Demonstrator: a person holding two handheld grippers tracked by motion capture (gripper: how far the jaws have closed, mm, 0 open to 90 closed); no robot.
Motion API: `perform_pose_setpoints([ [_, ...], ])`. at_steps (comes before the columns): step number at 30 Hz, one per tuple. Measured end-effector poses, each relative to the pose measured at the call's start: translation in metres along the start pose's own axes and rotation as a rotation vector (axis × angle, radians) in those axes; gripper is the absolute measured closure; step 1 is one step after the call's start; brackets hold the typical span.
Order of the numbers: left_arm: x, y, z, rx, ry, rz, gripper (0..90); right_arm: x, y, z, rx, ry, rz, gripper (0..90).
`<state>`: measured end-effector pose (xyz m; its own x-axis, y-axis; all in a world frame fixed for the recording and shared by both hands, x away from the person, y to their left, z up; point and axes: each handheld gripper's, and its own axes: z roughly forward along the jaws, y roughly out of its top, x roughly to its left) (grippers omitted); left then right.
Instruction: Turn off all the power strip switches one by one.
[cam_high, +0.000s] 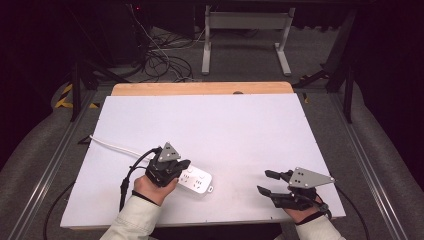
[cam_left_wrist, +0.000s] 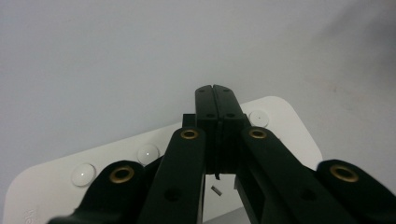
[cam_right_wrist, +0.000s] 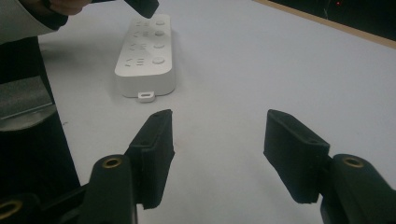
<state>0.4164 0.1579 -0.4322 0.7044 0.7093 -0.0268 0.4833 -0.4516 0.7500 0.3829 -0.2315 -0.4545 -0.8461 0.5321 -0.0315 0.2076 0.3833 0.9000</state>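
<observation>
I've got the left gripper (cam_high: 181, 165) clenched w/ nothing in it, tips over the white power strip (cam_high: 197, 181) at front-left of table (cam_high: 240, 130). Right gripper (cam_high: 269, 182) released, well apart.

Even overhead light on the white table (cam_high: 210, 125) — dark, murky surroundings; close-up jaws blur softly, shadows faint.

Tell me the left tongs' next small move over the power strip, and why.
Probably press straight down on a switch button. The left tongs are shut and poised over the power strip beside its row of round buttons, while the right tongs wait open, apart.
</observation>
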Motion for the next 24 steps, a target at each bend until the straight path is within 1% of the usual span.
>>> perform_pose_setpoints([
  [1, 0.001, -0.001, 0.001, -0.001, -0.012, -0.022, 90.0, 0.000, 0.000, 0.000, 0.000, 0.000, -0.001, 42.4],
  [5, 0.003, -0.001, 0.001, -0.008, -0.021, -0.029, 90.0, 0.000, 0.000, 0.000, 0.000, 0.002, -0.004, 42.4],
  [7, 0.003, -0.001, 0.001, -0.011, -0.042, -0.050, 90.0, 0.000, 0.000, 0.000, 0.000, 0.001, -0.004, 42.4],
  [8, 0.002, -0.001, 0.002, -0.005, -0.041, -0.048, 90.0, 0.000, 0.000, 0.001, 0.007, 0.000, -0.006, 42.4],
  [9, 0.002, -0.001, 0.002, -0.001, -0.028, -0.033, 90.0, 0.000, 0.000, 0.001, 0.006, 0.002, -0.006, 42.4],
  [10, 0.001, -0.001, 0.003, -0.001, -0.038, -0.045, 90.0, 0.000, 0.000, 0.001, 0.005, 0.003, -0.007, 42.4],
  [11, 0.001, -0.001, 0.003, 0.005, -0.027, -0.036, 90.0, 0.000, 0.000, 0.001, 0.005, 0.003, -0.007, 42.4],
  [13, 0.001, -0.002, 0.005, 0.008, -0.025, -0.024, 90.0, 0.000, 0.000, 0.001, 0.004, 0.004, -0.005, 42.4],
  [15, 0.000, -0.002, 0.005, 0.016, -0.007, -0.002, 90.0, 0.000, 0.000, 0.001, 0.005, 0.004, -0.007, 42.4],
  [16, -0.001, -0.002, 0.006, 0.015, -0.011, 0.001, 90.0, 0.000, 0.000, 0.001, 0.007, 0.003, -0.008, 42.4],
  [17, -0.001, -0.002, 0.007, 0.022, -0.008, 0.020, 90.0, 0.000, 0.000, 0.001, 0.009, 0.003, -0.008, 42.4],
  [18, -0.002, -0.002, 0.008, 0.027, -0.003, 0.030, 90.0, 0.000, 0.000, 0.001, 0.009, 0.003, -0.008, 42.4],
  [19, -0.003, -0.002, 0.010, 0.042, 0.002, 0.054, 90.0, 0.000, 0.000, 0.002, 0.010, 0.004, -0.009, 42.4],
  [22, -0.004, -0.002, 0.012, 0.054, 0.011, 0.052, 90.0, 0.000, 0.000, 0.002, 0.010, 0.005, -0.009, 42.4],
  [24, -0.003, -0.001, 0.015, 0.062, 0.010, 0.031, 90.0, 0.000, 0.000, 0.002, 0.010, 0.007, -0.009, 42.4],
])
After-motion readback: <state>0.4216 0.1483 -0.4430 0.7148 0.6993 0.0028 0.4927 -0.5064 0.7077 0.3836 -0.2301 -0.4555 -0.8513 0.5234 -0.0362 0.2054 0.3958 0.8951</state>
